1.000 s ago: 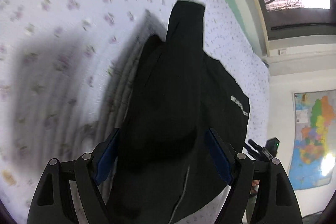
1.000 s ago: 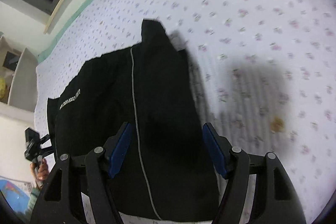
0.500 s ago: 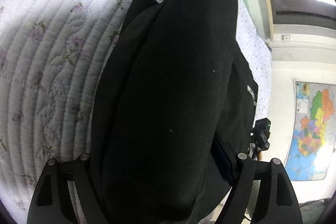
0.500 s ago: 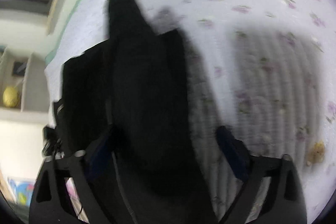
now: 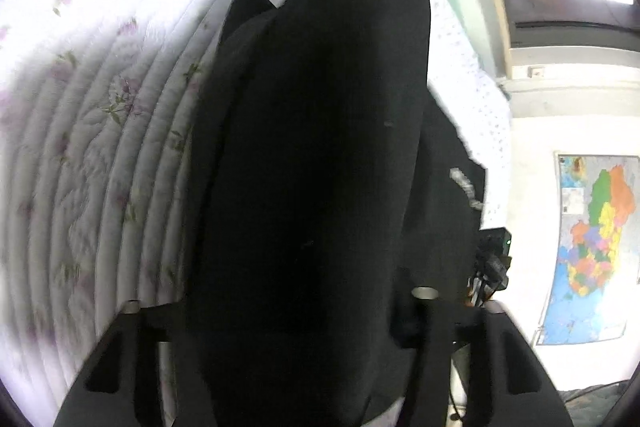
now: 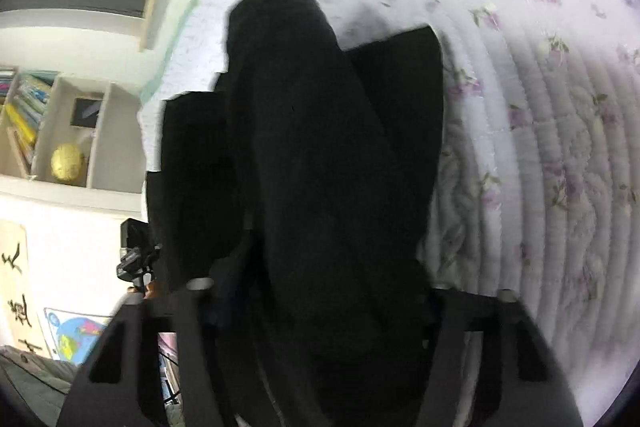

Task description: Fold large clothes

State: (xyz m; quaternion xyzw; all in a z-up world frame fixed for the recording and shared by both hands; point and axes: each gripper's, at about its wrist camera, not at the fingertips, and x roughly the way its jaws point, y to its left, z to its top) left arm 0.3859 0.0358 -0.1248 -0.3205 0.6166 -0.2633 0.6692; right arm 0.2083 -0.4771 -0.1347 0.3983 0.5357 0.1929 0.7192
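Note:
A large black garment [image 5: 320,147] lies on a white quilt with small purple flowers [image 5: 100,147]. It fills the middle of both wrist views [image 6: 320,167]. A thick black fold bulges up between the fingers of my left gripper [image 5: 280,311] and hides the pads. The same kind of fold lies between the fingers of my right gripper [image 6: 316,299] and hides its pads too. Both grippers sit low, close to the quilt [image 6: 560,167]. White lettering [image 5: 466,187] shows on the garment's right part.
A coloured wall map [image 5: 592,243] hangs at the right. A black camera on a stand [image 5: 492,267] is beyond the bed edge; it also shows in the right wrist view [image 6: 134,255]. A shelf with books and a yellow ball [image 6: 68,163] is at the left.
Both grippers have dropped much closer to the quilt and the garment. The black cloth now bulges between the fingers and hides the blue pads that showed a second ago.

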